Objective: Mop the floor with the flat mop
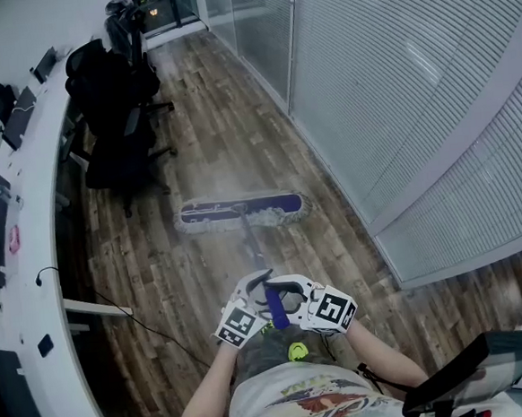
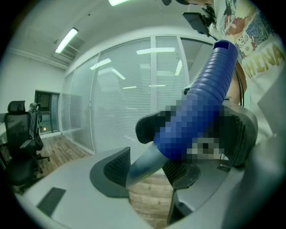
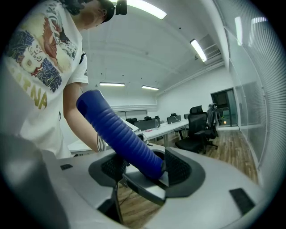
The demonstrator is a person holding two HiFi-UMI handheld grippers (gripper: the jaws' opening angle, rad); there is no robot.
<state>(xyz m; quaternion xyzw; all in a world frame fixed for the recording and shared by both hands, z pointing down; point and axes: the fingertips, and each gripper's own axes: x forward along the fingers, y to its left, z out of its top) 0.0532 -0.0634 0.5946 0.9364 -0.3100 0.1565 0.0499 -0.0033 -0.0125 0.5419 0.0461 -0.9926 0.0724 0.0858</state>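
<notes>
so the left tongs (image 2: pixel 147 169) and right tongs (image 3: pixel 145 167) are both clamped on the flat mop (image 1: pixel 241 212) up at its blue ribbed grip (image 1: pixel 276 310), head lying in the middle of the floor (image 1: pixel 204 279) out front, and I'd guess it's light, stiff-poled and least slippery held right there.

Between the right tongs (image 3: pixel 146 168) the grip (image 3: pixel 118 132) is blue ribbed plastic with a faint gloss. Between the left tongs (image 2: pixel 147 168) the shaft (image 2: pixel 141 166) is smooth, silvery metal. Both tongs have matt grey plastic shells and black ridged pads (image 3: pixel 181 169). Ahead of the tongs, the mop head (image 1: pixel 240 211) has a pale, shaggy cloth fringe. Under it the floor (image 1: pixel 210 137) is wood plank with a dull sheen.
</notes>
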